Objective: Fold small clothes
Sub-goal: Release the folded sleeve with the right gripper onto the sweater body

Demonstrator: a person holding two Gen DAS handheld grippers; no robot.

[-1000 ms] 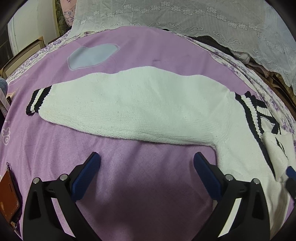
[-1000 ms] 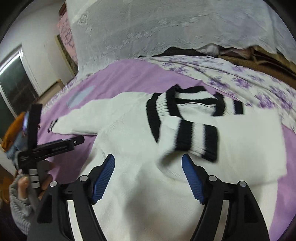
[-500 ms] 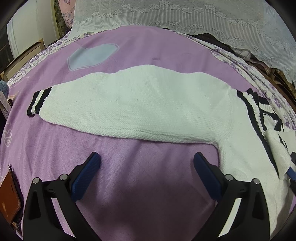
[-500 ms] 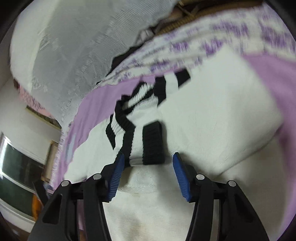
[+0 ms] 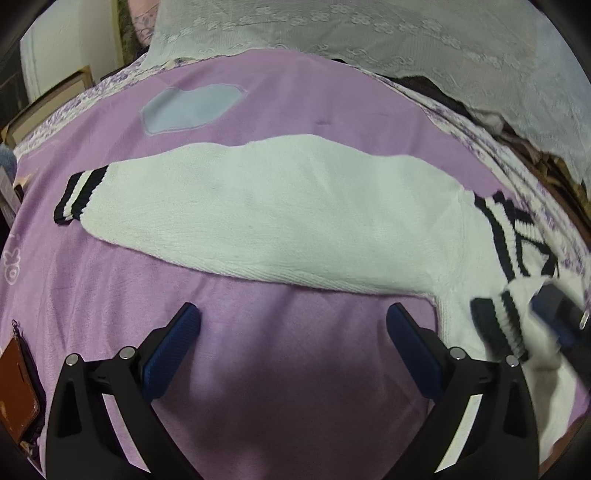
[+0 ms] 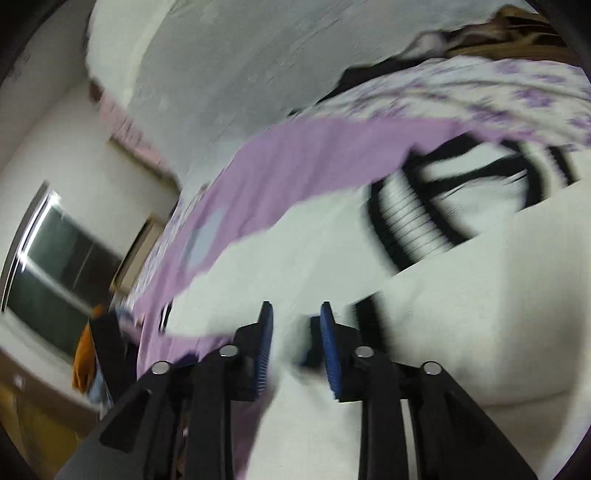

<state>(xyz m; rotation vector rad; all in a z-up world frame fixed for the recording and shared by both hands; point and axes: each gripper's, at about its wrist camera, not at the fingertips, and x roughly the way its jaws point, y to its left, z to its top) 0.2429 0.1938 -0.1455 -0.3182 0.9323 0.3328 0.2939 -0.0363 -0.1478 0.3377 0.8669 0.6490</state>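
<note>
White sweater [image 5: 295, 214] on the bed [image 5: 295, 99]: one sleeve [image 6: 461, 295] folded in, the other outstretched. Left claw [image 5: 291, 332] gapes wide and empty; right claw [image 6: 295, 325] is closing on the folded sleeve's cuff [image 5: 498, 325].

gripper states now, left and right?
Left gripper: open, empty, over the purple blanket.
Right gripper: jaws closing around the white knitted sweater's black-striped cuff.

White knit sweater [image 5: 288, 218] (black-striped cuffs, collar) flat, one sleeve outstretched

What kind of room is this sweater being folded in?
Most likely a bedroom: the white sweater lies on a purple blanket spread over what looks like a bed, with lace-covered bedding piled behind it and a window off to the side.
</note>
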